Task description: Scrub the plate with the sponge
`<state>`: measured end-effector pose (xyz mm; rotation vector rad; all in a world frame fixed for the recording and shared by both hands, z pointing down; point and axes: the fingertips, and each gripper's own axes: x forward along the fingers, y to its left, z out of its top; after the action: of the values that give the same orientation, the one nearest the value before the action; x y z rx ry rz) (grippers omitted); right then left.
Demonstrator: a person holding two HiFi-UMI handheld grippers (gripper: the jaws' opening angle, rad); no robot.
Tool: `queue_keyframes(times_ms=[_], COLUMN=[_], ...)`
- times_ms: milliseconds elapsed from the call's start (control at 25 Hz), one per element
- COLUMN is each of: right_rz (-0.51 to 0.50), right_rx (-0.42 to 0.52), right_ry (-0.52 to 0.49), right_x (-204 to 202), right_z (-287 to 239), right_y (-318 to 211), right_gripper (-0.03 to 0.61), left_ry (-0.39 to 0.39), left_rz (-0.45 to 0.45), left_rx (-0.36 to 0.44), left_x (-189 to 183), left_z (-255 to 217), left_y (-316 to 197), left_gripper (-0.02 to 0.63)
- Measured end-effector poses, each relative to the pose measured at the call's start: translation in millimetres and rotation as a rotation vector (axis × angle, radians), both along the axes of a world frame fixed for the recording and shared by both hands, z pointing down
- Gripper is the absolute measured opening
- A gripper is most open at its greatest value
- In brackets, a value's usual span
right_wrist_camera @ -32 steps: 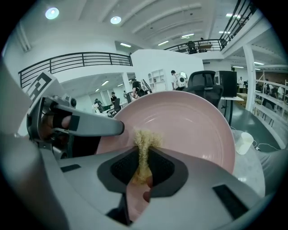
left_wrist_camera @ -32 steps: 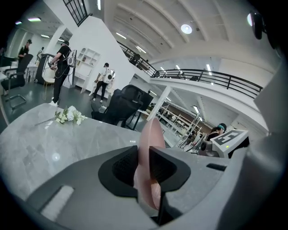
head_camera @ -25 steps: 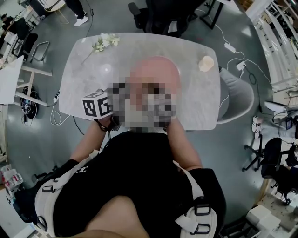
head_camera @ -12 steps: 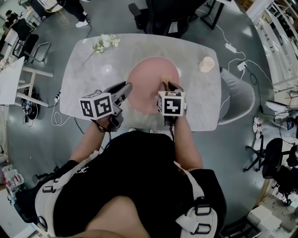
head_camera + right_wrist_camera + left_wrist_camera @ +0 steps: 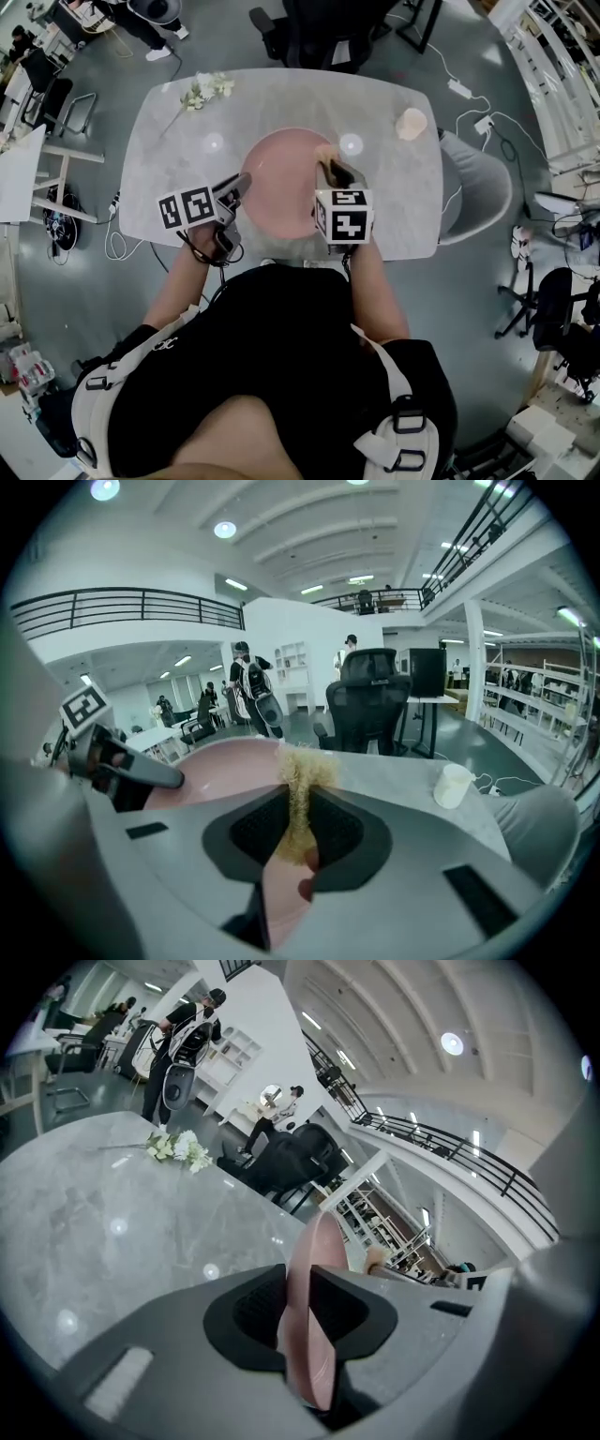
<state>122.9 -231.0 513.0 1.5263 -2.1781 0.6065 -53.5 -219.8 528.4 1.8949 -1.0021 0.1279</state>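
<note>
A round pink plate (image 5: 281, 178) hangs over the marble table (image 5: 178, 150), in front of the person. My left gripper (image 5: 242, 180) grips its left rim. In the left gripper view the rim (image 5: 314, 1269) stands edge-on between the black pads, which press it from both sides as the jaws squeeze tighter (image 5: 300, 1312). My right gripper (image 5: 333, 169) is shut on a tan, fibrous sponge (image 5: 325, 153) at the plate's upper right edge. In the right gripper view the sponge (image 5: 302, 780) sticks out past the pads onto the pink plate (image 5: 225, 766).
A cream cup (image 5: 411, 123) stands at the table's right end, also seen in the right gripper view (image 5: 453, 785). A sprig of white flowers (image 5: 208, 89) lies at the far left corner. A black office chair (image 5: 319, 28) stands beyond the table, a grey seat (image 5: 478, 192) to its right.
The plate and both grippers have sunk away from the head camera toward the table. The left gripper still holds the rim, and the sponge has slid up the plate's right side.
</note>
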Motion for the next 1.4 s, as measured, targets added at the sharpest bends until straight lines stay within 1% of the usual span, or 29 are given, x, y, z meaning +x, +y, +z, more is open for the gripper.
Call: queue_keyframes(times_ms=[120,360,440,520,680,880,1160,1280,1320,1400], right_rz=[0.004,0.063,0.085,0.103,0.135,0.154,0.180,0.177,0.177,0.174], right_rx=[0.112,0.318,0.369,0.397,0.385,0.363,0.349,0.334,0.329,0.323], right_ry=[-0.032,-0.100,-0.115,-0.118,-0.102,-0.077,-0.073,-0.070,-0.070,-0.071], right_x=[0,11,15,19,27,36,47,47,47,46], right_z=[-27,-74,-85,-92,-89,-83,-82,-77,-76,-74], right_y=[-2,2,5,6,11,18,28,31,32,32], right_gripper=[0.063,0.063,0.063,0.063,0.063,0.063,0.063,0.063,0.063,0.063], left_ry=[0.006,0.081,0.097,0.107,0.114,0.082,0.072,0.082,0.072,0.020], left_rz=[-0.033,-0.131,-0.173,-0.199,-0.232,-0.252,-0.293,-0.285,-0.275,-0.241], left_rx=[-0.042,-0.125,-0.152,-0.184,-0.247,-0.311,-0.445,-0.481,-0.494,-0.521], left_x=[-10,-27,-36,-43,-48,-51,-52,-51,-50,-50], left_z=[15,40,50,62,89,126,179,193,198,209], left_y=[-1,-5,-7,-9,-6,-1,15,23,26,35], left_gripper=[0.075,0.075,0.075,0.075,0.075,0.075,0.074,0.070,0.067,0.060])
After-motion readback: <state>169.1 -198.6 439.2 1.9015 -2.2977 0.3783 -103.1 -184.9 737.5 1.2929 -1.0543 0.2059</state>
